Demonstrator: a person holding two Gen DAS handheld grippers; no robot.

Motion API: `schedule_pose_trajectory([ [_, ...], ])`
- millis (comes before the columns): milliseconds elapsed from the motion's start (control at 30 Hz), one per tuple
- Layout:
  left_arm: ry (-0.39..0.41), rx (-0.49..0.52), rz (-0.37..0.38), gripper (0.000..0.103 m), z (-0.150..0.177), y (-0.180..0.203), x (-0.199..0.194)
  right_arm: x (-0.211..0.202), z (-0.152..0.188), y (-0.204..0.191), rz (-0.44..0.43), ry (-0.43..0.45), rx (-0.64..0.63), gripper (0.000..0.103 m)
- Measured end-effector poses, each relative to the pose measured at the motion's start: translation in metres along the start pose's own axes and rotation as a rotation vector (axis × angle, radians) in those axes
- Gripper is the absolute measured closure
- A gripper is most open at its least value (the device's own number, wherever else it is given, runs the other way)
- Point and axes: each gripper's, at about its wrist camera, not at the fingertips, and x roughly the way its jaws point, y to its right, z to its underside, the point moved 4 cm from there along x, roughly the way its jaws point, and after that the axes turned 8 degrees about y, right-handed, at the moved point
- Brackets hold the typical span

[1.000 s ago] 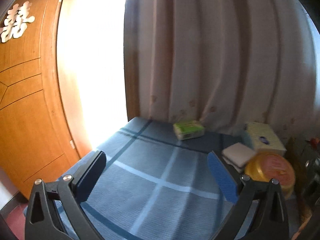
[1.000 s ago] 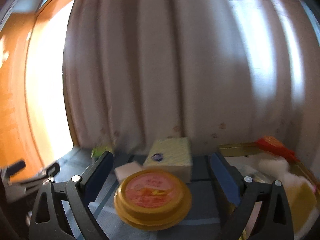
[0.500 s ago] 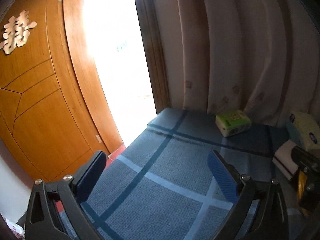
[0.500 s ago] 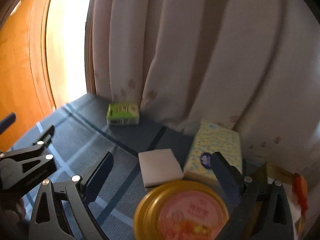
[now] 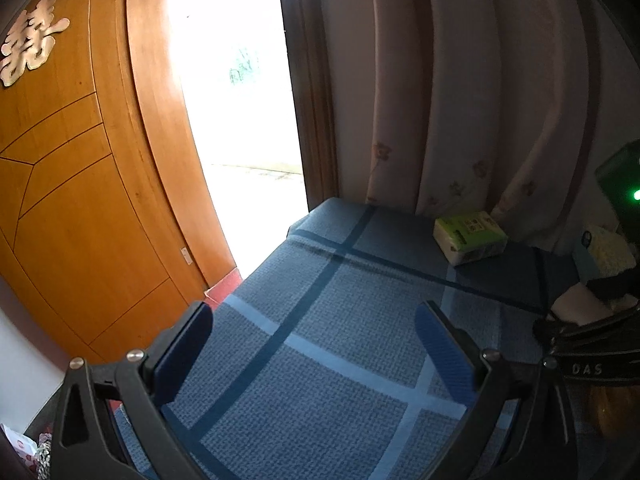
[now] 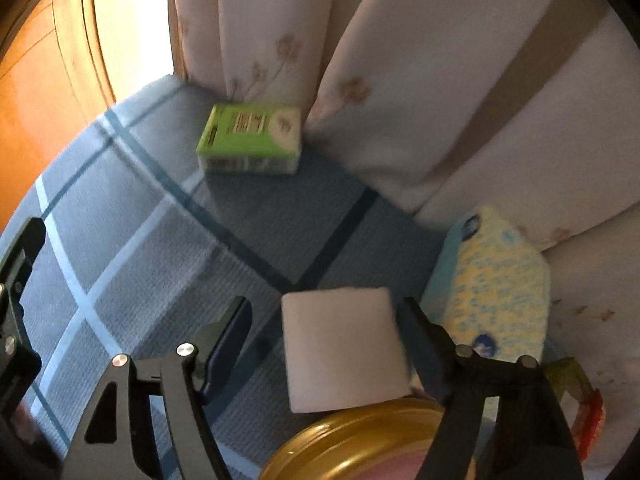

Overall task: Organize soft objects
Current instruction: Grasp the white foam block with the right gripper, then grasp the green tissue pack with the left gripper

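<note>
A white sponge block (image 6: 344, 348) lies on the blue checked cloth (image 6: 132, 264), just beyond a gold round tin (image 6: 360, 440). My right gripper (image 6: 326, 344) points down over it with the block between its closing jaws. The right finger (image 6: 424, 352) is at the block's edge; a gap still shows at the left finger (image 6: 230, 344). A green tissue pack (image 6: 250, 140) lies near the curtain, also seen as the green tissue pack (image 5: 470, 236) in the left wrist view. A yellow-and-blue tissue pack (image 6: 500, 292) lies to the right of the block. My left gripper (image 5: 314, 344) hangs open over bare cloth, holding nothing.
A pale curtain (image 6: 400, 80) hangs along the back of the surface. A wooden door (image 5: 80, 180) and a bright doorway stand to the left. The cloth's left edge (image 5: 256, 276) drops to the floor. Something red and orange (image 6: 592, 412) sits at the far right.
My right gripper swung down and forward over the white sponge block, and its jaws narrowed around it. The left gripper's view turned left towards the door early on, then held still.
</note>
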Motion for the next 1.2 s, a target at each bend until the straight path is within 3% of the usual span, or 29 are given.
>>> schedule_pose_trajectory([
  [100,0.011,0.005,-0.003,0.001,-0.001,0.001,-0.001,0.006,0.000,0.000,-0.011,-0.044,-0.009,0.029],
  [167,0.020,0.006,0.002,0.001,-0.001,0.001,-0.003,0.008,0.000,0.001,-0.012,-0.066,-0.001,0.049],
  [233,0.016,0.002,0.005,0.001,-0.001,0.000,-0.002,0.008,-0.003,0.003,0.019,-0.070,-0.014,0.049],
  [400,0.004,-0.016,-0.003,0.001,0.000,-0.005,0.001,-0.037,-0.022,0.004,-0.081,0.142,0.112,0.049],
  [467,-0.001,-0.020,-0.002,0.001,0.000,-0.006,0.002,-0.065,-0.025,0.006,-0.167,0.298,0.258,0.049],
  [533,-0.020,-0.022,-0.003,0.001,0.001,-0.006,0.006,-0.081,-0.017,0.004,-0.191,0.433,0.392,0.049],
  [667,-0.080,-0.018,0.050,0.001,0.004,-0.002,0.016,-0.092,0.006,-0.015,-0.063,0.631,0.423,0.048],
  [767,-0.125,-0.010,0.146,0.001,0.005,0.007,0.025,-0.094,0.016,-0.023,0.006,0.711,0.423,0.048],
  [900,-0.052,0.041,0.128,0.001,-0.012,0.020,0.027,-0.110,0.014,-0.014,0.110,0.775,0.386,0.048],
  [967,-0.026,0.080,0.157,0.001,-0.026,0.037,0.030,-0.113,0.014,-0.007,0.155,0.808,0.382,0.048],
  [1133,-0.009,0.124,0.244,0.001,-0.055,0.086,0.041,-0.111,0.012,0.009,0.217,0.823,0.388,0.048],
  [1200,-0.033,0.122,0.247,0.001,-0.061,0.106,0.054,-0.117,0.014,0.013,0.252,0.845,0.387,0.048],
])
